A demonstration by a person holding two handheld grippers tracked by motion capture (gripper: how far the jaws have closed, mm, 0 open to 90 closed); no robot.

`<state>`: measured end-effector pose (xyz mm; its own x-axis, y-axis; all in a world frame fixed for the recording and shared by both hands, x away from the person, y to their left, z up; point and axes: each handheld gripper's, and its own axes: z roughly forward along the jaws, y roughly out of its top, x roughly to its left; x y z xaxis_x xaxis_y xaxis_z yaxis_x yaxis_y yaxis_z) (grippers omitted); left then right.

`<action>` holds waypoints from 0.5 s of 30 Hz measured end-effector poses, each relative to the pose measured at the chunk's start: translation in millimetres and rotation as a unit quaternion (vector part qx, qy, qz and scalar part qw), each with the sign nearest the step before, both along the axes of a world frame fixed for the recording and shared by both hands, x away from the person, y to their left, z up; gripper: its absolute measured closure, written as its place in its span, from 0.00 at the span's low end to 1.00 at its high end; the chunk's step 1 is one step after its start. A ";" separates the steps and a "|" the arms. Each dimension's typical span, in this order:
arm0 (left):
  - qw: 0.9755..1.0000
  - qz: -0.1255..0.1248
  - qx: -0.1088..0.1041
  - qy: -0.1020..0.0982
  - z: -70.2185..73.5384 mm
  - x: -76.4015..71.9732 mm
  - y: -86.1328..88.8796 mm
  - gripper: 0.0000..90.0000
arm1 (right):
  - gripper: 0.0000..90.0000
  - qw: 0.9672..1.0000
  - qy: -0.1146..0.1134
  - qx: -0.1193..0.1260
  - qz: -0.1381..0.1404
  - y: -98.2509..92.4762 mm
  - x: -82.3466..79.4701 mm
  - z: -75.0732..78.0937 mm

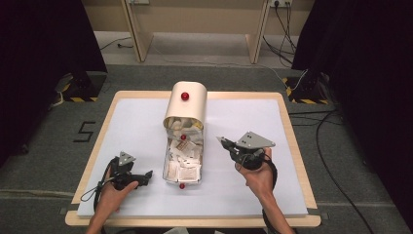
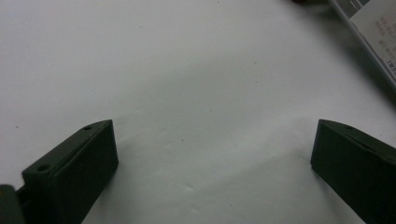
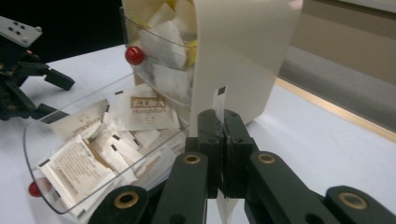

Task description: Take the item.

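A cream, round-topped dispenser (image 1: 187,105) with a red knob (image 1: 184,96) stands mid-table. Its clear curved door (image 1: 182,168) lies open toward me, heaped with white paper sachets (image 1: 185,156). My right gripper (image 1: 223,142) hovers just right of the door, pointing left. In the right gripper view its jaws (image 3: 220,116) are shut on a thin white sachet (image 3: 219,99) held edge-on, in front of the dispenser (image 3: 243,56) and the sachet pile (image 3: 140,112). Left of the door, my left gripper (image 1: 147,176) rests low on the table. Its jaws (image 2: 215,135) stand wide open over bare white surface.
A white mat (image 1: 141,122) covers the wooden table (image 1: 292,141). The door's corner with a sachet (image 2: 376,32) sits at the top right of the left gripper view. The left gripper (image 3: 56,95) appears far left beyond the door (image 3: 42,140). Cables (image 1: 326,146) trail on the floor at right.
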<state>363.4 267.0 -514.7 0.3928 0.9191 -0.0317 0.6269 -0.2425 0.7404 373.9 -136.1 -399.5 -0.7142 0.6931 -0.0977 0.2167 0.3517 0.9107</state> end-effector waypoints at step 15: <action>1.000 -0.001 0.001 0.001 0.1 0.0 0.2 0.00 | 0.98 0.999 0.012 -0.002 -0.036 -24.5 9.8 -7.7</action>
